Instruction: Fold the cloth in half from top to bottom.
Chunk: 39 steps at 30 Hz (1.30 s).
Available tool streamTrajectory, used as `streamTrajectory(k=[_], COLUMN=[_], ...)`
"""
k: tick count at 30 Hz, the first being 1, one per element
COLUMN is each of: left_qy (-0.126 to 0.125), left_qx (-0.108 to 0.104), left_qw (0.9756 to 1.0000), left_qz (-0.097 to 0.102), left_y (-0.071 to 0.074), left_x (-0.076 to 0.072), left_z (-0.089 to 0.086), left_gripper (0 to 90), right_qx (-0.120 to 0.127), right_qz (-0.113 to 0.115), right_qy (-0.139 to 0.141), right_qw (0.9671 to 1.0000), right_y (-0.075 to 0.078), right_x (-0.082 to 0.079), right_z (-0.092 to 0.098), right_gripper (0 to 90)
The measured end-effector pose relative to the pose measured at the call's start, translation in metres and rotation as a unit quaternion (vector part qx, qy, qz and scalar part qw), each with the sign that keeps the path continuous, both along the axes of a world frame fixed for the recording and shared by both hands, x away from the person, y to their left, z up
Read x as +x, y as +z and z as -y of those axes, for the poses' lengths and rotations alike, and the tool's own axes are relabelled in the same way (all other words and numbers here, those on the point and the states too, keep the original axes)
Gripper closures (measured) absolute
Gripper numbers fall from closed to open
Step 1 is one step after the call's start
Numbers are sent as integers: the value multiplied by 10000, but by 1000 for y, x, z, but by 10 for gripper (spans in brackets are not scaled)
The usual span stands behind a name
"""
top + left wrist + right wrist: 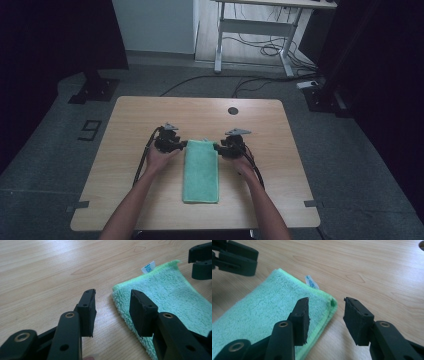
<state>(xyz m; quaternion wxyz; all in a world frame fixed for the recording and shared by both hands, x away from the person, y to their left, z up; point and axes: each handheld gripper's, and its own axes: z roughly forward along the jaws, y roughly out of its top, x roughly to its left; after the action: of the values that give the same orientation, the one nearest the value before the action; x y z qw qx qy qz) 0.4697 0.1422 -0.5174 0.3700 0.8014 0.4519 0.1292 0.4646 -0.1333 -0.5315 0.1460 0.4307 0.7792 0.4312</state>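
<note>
1. A green cloth (201, 171) lies folded flat on the wooden table (125, 130). It is a long shape, with one short end far from the person and one short end near the person.
2. A small white tag (148, 267) sticks out of the cloth's far edge. It also shows in the right gripper view (311, 282).
3. The left gripper (176, 145) is just beside the cloth's far left corner. In the left gripper view (113, 305) its jaws stand apart. One jaw is over the bare table and the other is over the fluffy edge of the cloth. The corner sits in the gap, but the pads do not squeeze it.
4. The right gripper (220, 147) is just beside the cloth's far right corner. In the right gripper view (326, 314) its jaws also stand apart. One jaw is over the cloth and the other is over bare wood. The folded corner lies between them, not pinched.
5. A hand holds each gripper, and the two arms come in from the near side of the cloth.
6. A small dark round hole (233, 111) is in the table, well past the cloth's far end.
7. A black cable (142, 162) trails from the left gripper, away from the cloth.
</note>
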Motion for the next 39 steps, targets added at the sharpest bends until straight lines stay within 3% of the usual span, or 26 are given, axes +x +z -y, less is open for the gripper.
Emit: streamTrajectory(k=[13, 17, 20, 22, 27, 32, 39], left_qy=[46, 22, -7, -15, -61, -184, -324], left_qx=[-76, -35, 160, 167, 166, 129, 146], left_qw=[9998, 9997, 9997, 9996, 9996, 9993, 9989], left_qz=[-186, -228, -207, -216, -234, -289, -315], left_y=[-13, -18, -20, -21, -21, -21, -18], left_x=[8, 10, 9, 9, 9, 7, 5], left_z=[8, 15, 20, 21, 21, 24, 22], left_gripper=[558, 557, 579, 589, 657, 789, 866], right_qx=[-260, -219, -277, -311, -390, -225, -252], right_qz=[-204, -273, -247, -246, -204, -278, -265], right_qy=[-35, -176, -157, -103, 19, 106, 248], right_qw=[9994, 9992, 9992, 9992, 9990, 9993, 9990], right_y=[-11, -17, -17, -17, -17, -18, -17], right_x=[18, 21, 21, 21, 19, 19, 17], right_z=[-14, -15, -16, -17, -19, -17, -15], right_gripper=[576, 593, 630, 655, 722, 815, 847])
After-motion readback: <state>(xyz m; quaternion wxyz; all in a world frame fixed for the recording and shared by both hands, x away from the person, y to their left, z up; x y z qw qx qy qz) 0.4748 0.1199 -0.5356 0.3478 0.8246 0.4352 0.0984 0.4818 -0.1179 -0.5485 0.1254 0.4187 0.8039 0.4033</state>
